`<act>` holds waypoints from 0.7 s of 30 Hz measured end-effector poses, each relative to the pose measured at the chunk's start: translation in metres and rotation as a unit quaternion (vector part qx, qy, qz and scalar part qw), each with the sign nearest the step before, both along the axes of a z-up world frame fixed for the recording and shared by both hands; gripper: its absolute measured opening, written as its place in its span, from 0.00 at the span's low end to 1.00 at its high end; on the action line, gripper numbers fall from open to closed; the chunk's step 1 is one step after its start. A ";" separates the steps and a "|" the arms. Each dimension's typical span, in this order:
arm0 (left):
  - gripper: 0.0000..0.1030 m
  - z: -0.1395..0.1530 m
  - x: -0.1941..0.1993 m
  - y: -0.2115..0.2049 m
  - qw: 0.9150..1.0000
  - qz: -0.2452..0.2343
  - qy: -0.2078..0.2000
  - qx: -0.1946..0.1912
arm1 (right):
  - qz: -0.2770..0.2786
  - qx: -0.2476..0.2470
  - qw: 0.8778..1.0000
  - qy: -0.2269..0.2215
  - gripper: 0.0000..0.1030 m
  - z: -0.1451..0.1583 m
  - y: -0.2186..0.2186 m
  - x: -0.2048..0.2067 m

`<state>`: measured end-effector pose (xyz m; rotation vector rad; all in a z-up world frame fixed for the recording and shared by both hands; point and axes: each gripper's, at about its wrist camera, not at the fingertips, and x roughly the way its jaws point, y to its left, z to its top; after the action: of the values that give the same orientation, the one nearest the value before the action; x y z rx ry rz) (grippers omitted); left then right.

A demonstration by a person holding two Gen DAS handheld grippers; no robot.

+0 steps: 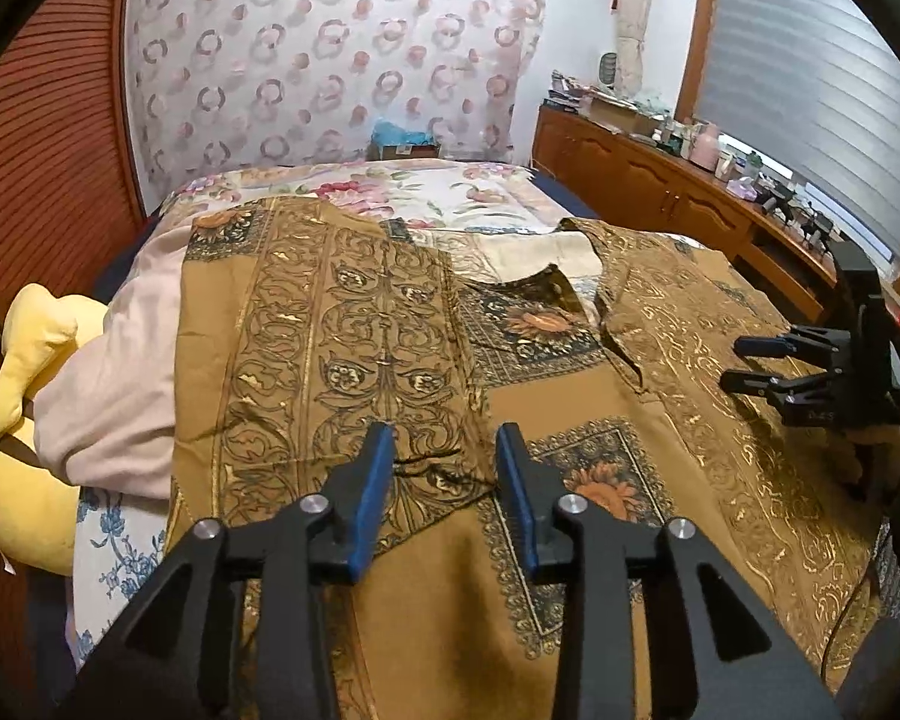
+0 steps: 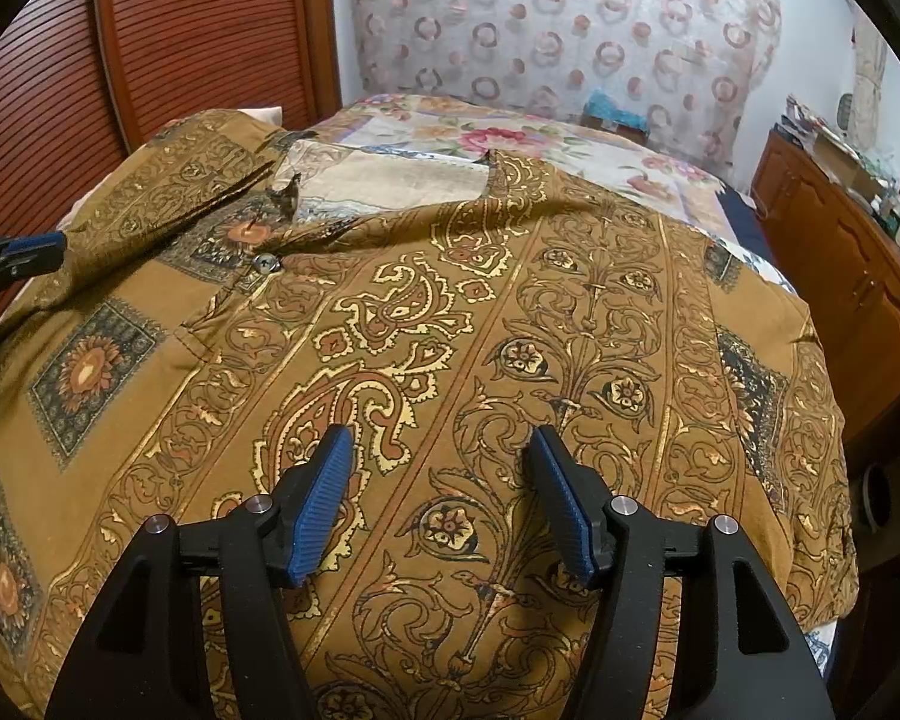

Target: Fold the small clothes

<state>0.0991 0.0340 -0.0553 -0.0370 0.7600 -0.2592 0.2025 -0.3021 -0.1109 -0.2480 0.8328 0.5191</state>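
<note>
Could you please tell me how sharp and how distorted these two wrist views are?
Left wrist view: sharp on the patterned shirt, strong fisheye bend in the window blind, dark corners. Right wrist view: shirt print crisp, louvered door bowed, corners vignetted.

A brown shirt [image 1: 390, 324] with gold scrollwork and sunflower squares lies spread across the bed [image 1: 426, 192], its neckline open toward the far floral cover. The left gripper [image 1: 444, 456] hangs just above the cloth, its blue-padded jaws apart with nothing between them. Off to the right, the right gripper [image 1: 744, 363] hovers over the shirt's edge, jaws parted. A yellow plush toy [image 1: 24, 420] sits at the bed's left side beside a pale blanket [image 1: 114, 384].
</note>
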 end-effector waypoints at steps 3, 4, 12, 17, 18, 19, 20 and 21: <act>0.44 -0.001 -0.002 -0.005 1.000 -0.007 -0.002 0.007 | 0.000 0.000 1.000 0.000 0.62 0.000 0.000 0.000; 0.45 -0.003 -0.001 -0.006 1.000 -0.008 -0.001 0.009 | 0.000 0.000 1.000 0.000 0.62 0.000 0.000 0.000; 0.49 -0.025 0.012 -0.015 0.998 -0.007 0.037 0.051 | 0.000 0.000 1.000 -0.001 0.62 0.000 0.000 0.000; 0.51 -0.034 0.016 -0.021 0.996 -0.015 0.055 0.061 | 0.000 0.000 1.000 -0.001 0.62 0.000 0.000 0.000; 0.53 -0.034 0.016 -0.022 0.996 -0.017 0.054 0.064 | 0.000 0.000 1.000 -0.001 0.62 0.000 0.000 0.000; 0.54 -0.035 0.016 -0.024 0.996 -0.020 0.053 0.069 | 0.000 0.000 1.000 -0.001 0.62 0.000 0.000 0.000; 0.55 -0.035 0.017 -0.026 0.996 -0.021 0.052 0.071 | 0.000 0.000 1.000 -0.001 0.63 -0.001 0.000 0.000; 0.56 -0.035 0.017 -0.026 0.996 -0.022 0.052 0.070 | 0.000 0.000 1.000 -0.001 0.63 0.000 0.000 0.000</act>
<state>0.1163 0.0082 -0.0903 0.1007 0.8822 -0.2471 0.2027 -0.3019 -0.1114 -0.2496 0.8305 0.5193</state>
